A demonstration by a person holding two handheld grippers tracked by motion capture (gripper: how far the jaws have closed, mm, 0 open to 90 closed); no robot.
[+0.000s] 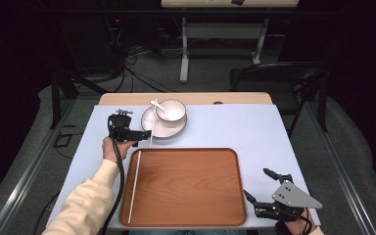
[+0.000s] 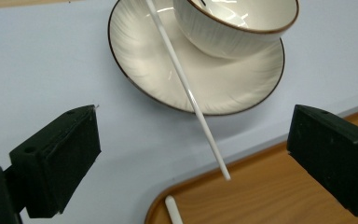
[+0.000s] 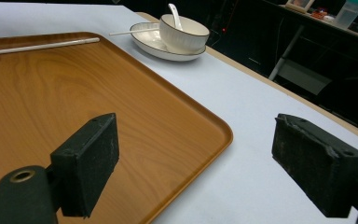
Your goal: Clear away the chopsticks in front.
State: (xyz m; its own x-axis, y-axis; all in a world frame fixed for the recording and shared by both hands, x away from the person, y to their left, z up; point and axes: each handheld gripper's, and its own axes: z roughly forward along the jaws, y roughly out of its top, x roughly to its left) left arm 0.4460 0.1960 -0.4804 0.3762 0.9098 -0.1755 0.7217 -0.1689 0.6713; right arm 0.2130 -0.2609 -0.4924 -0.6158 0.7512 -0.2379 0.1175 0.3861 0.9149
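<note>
A white bowl (image 1: 174, 113) (image 2: 233, 28) with a white spoon (image 1: 157, 105) (image 3: 175, 14) in it stands on a white plate (image 1: 149, 122) (image 2: 144, 60). One white chopstick (image 1: 151, 139) (image 2: 191, 98) leans on the plate's rim, its tip reaching over the corner of the wooden tray (image 1: 186, 215) (image 2: 284, 196). A second chopstick (image 1: 133, 186) (image 3: 37, 46) lies along the tray's left side. My left gripper (image 1: 146, 134) (image 2: 193, 149) is open just left of the plate, with the leaning chopstick ahead between its jaws and untouched. My right gripper (image 1: 258, 184) (image 3: 200, 158) is open and empty off the tray's near right corner.
A light blue cloth (image 1: 254, 132) covers the table, with a strip of bare wood (image 1: 186, 98) at the far edge. Beyond it stand a black chair (image 1: 279, 78) at the right, a second table's legs (image 1: 183, 54) and floor cables (image 1: 137, 73).
</note>
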